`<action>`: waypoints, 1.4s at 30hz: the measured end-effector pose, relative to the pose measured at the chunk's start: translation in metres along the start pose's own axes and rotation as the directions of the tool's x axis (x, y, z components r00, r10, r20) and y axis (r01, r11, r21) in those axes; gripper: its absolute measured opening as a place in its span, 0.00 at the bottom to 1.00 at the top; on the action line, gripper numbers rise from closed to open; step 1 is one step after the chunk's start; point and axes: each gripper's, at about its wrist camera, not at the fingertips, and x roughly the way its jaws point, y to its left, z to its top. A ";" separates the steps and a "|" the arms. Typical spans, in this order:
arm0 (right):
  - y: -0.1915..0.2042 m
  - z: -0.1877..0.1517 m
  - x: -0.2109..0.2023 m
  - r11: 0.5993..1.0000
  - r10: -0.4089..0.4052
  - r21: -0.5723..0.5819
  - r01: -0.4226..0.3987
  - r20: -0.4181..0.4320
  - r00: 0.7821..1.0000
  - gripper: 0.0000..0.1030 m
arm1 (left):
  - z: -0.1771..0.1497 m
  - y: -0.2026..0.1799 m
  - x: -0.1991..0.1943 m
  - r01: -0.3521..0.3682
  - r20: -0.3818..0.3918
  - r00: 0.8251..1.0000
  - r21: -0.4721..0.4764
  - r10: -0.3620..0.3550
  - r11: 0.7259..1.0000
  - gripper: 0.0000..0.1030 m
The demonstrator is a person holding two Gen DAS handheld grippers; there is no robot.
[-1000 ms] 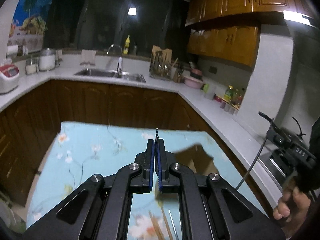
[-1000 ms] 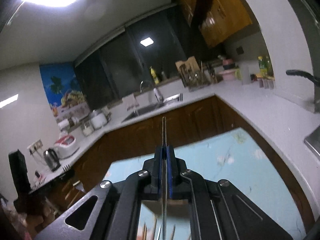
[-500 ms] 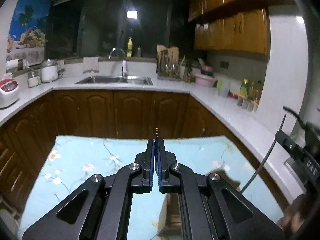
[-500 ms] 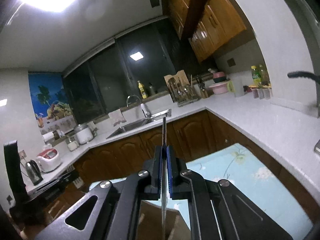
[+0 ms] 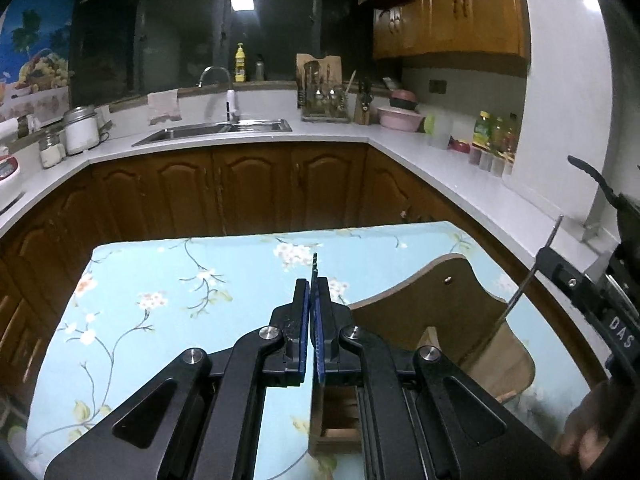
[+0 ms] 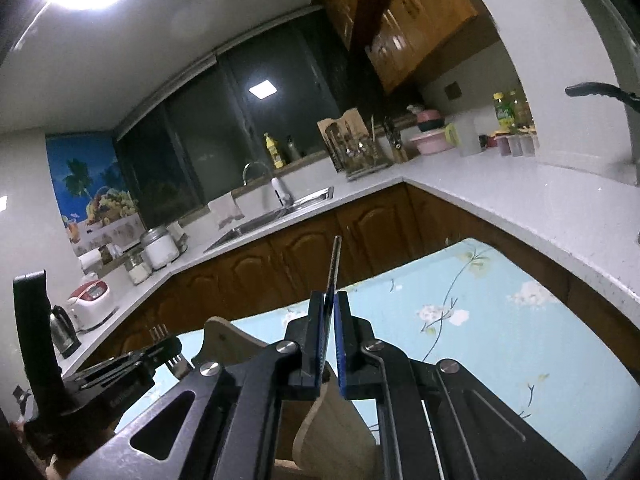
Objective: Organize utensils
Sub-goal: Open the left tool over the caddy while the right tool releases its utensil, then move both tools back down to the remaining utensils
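**Inspector:** Blue-padded fingers on the left gripper [image 5: 311, 300] are pressed nearly together on a thin utensil [image 5: 314, 266]. Only its narrow tip shows above the pads in the left wrist view.

**Clerk:** Can the utensil be identified?

**Inspector:** From the right wrist view, yes: it is a fork [image 6: 168, 350], its tines visible on either side of the left gripper's black body at the lower left of that frame.

**Clerk:** And the right gripper?

**Inspector:** The right gripper [image 6: 331, 312] is likewise clamped narrow on a slim metal handle [image 6: 333, 264], which stands up beyond the pads, tilted slightly. Which kind of utensil it belongs to I cannot tell.

**Clerk:** Location of the holder?

**Inspector:** A wooden utensil holder [image 5: 436, 300] with a curved back panel sits on the floral light-blue tablecloth [image 5: 180, 280], just right of the left gripper and beneath the right one. Its compartments are largely hidden behind the gripper bodies.

**Clerk:** Surroundings?

**Inspector:** White countertop [image 5: 440, 160], steel sink [image 5: 216, 132], brown cabinets.
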 end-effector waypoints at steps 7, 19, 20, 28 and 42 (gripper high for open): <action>-0.001 0.001 0.001 1.000 -0.004 -0.001 0.004 -0.031 1.000 0.07 | 0.004 -0.003 0.001 0.010 -0.018 1.000 0.017 -0.009 1.000 0.04; -0.013 0.018 -0.044 0.996 0.044 0.080 -0.045 0.003 0.999 0.73 | 0.009 0.027 -0.069 0.055 0.096 0.994 -0.109 -0.045 0.993 0.87; -0.013 0.019 -0.049 0.995 0.046 0.083 -0.047 0.007 0.999 0.76 | 0.007 0.032 -0.078 0.054 0.113 0.993 -0.117 -0.041 0.992 0.91; -0.005 0.018 -0.123 0.996 0.074 0.041 -0.075 0.037 0.997 0.97 | -0.031 0.064 -0.140 0.016 0.107 0.994 -0.176 0.003 0.984 0.98; -0.018 -0.049 -0.212 1.000 -0.012 0.006 0.013 -0.051 0.999 0.99 | -0.131 0.078 -0.193 0.006 -0.024 1.000 -0.281 -0.013 0.960 0.98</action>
